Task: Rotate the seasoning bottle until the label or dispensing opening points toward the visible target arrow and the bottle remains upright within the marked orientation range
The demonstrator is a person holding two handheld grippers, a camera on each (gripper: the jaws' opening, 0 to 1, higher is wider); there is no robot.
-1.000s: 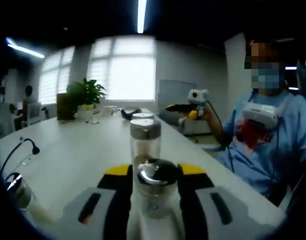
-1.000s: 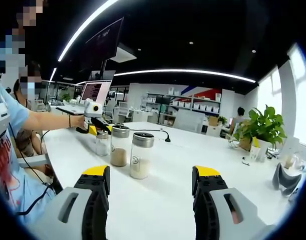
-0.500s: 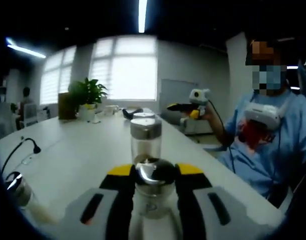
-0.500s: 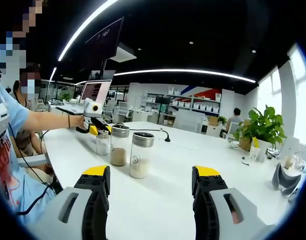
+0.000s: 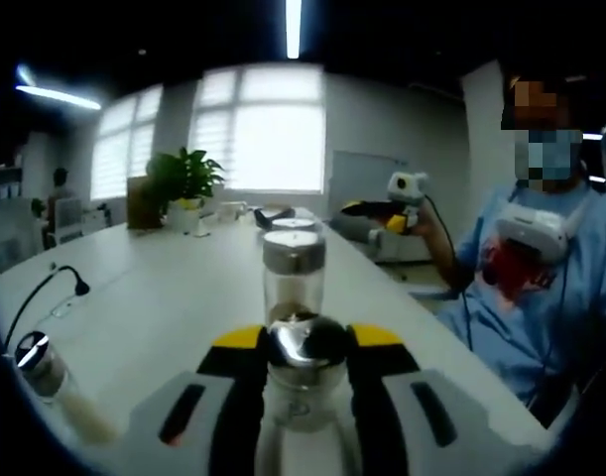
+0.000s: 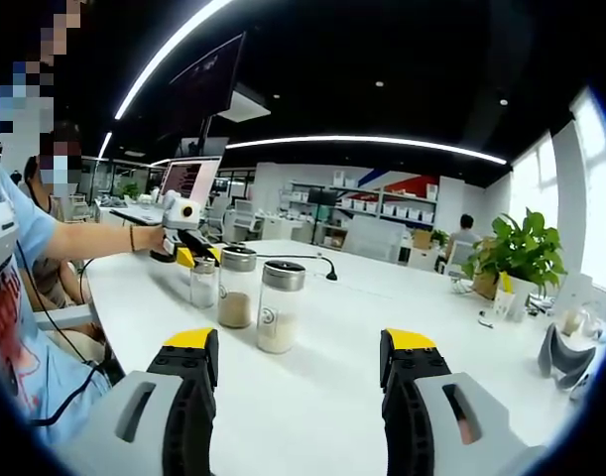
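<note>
Your left gripper (image 5: 301, 349) has its fingers pinching the small clear glass seasoning bottle with a shiny metal cap (image 5: 304, 372), upright on the white surface (image 5: 154, 307), so twist it next, while your right gripper (image 6: 301, 359) waits with fingers spread.

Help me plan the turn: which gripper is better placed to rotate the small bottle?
Left. The left gripper already has its jaws around the small bottle, while the right gripper is open over bare table.

An open-plan office: a long white worktop (image 6: 312, 387), a monitor (image 6: 187, 180) on a desk, shelving (image 6: 317, 213) behind, a potted plant (image 6: 516, 253), and strip ceiling lights (image 6: 367, 144).
</note>
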